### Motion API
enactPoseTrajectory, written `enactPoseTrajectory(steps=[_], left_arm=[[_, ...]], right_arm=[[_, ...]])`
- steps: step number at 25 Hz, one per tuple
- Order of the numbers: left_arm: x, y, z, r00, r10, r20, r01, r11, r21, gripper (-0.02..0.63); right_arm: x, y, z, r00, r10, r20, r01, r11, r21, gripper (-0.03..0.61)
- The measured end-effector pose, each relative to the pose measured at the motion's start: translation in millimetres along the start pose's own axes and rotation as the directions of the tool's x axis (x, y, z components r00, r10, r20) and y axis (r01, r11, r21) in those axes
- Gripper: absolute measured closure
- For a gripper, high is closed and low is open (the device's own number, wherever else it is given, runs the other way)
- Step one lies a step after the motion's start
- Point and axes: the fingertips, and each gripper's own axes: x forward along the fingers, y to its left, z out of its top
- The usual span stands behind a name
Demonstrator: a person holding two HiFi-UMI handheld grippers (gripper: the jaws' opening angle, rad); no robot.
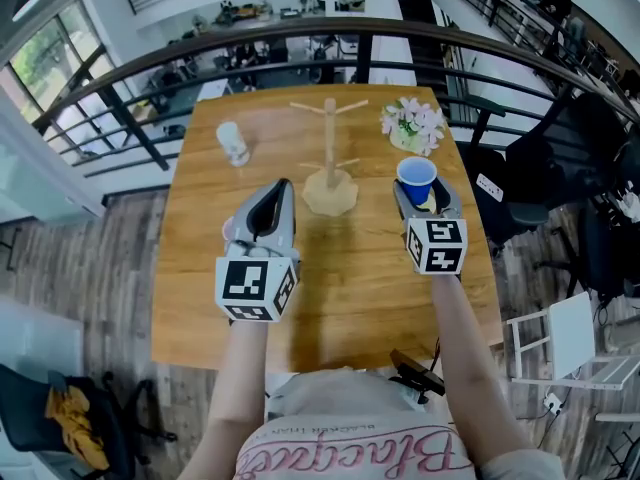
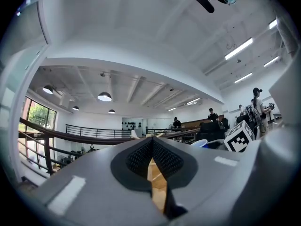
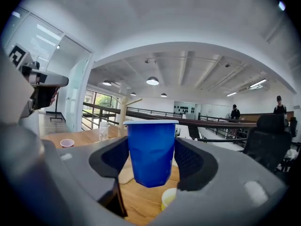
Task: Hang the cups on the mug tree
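**Head view with both gripper views.** The right claw [image 1: 421, 198] grips the blue cup [image 3: 151, 152] by its side walls, jaws part-way apart on it. The cup is upright, mouth up, and clear of the bench [image 1: 350, 298]. A yellow cup [image 3: 170, 199] stands below it. The left claw [image 2: 151, 161] is fully closed and empty.

The mug tree [image 1: 329, 153] stands on its base near the middle of the bench, between the two claws and a little beyond them. It lies ahead and to the left of the held cup. Its trunk is vertical and its pegs slant upward. The right hand looks nearer the right-facing pegs.

The cup shows no handle, so hanging it probably means tipping its mouth over a peg. A clear cup [image 1: 232, 143] waits far left, well apart from the tree.
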Motion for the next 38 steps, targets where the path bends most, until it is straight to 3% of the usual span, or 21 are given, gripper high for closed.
enactPoseTrajectory(steps=[7,11,16,27,30,38], left_arm=[[1,7,4,1.0,0.017,0.002,-0.017,1.0,0.014,0.6],[0,11,3,1.0,0.025,0.0,-0.025,1.0,0.016,0.6],[2,14,3,1.0,0.022,-0.001,-0.022,1.0,0.022,0.6],[9,25,-2,1.0,0.03,-0.009,-0.03,0.999,0.022,0.6],[8,29,-3,0.999,0.035,-0.012,-0.035,0.999,0.019,0.6],[6,40,-9,0.998,0.053,-0.021,-0.052,0.998,0.019,0.6]], right_arm=[[21,-3,26,0.999,0.035,0.001,-0.034,0.986,-0.161,0.288],[34,-1,38,0.998,0.059,-0.024,-0.064,0.953,-0.295,0.288],[53,-2,49,0.994,0.094,-0.056,-0.109,0.913,-0.392,0.288],[90,2,80,0.988,0.112,-0.106,-0.155,0.743,-0.651,0.29],[99,6,84,0.987,0.103,-0.122,-0.16,0.646,-0.746,0.29],[123,28,88,0.99,0.047,-0.136,-0.143,0.266,-0.953,0.29]])
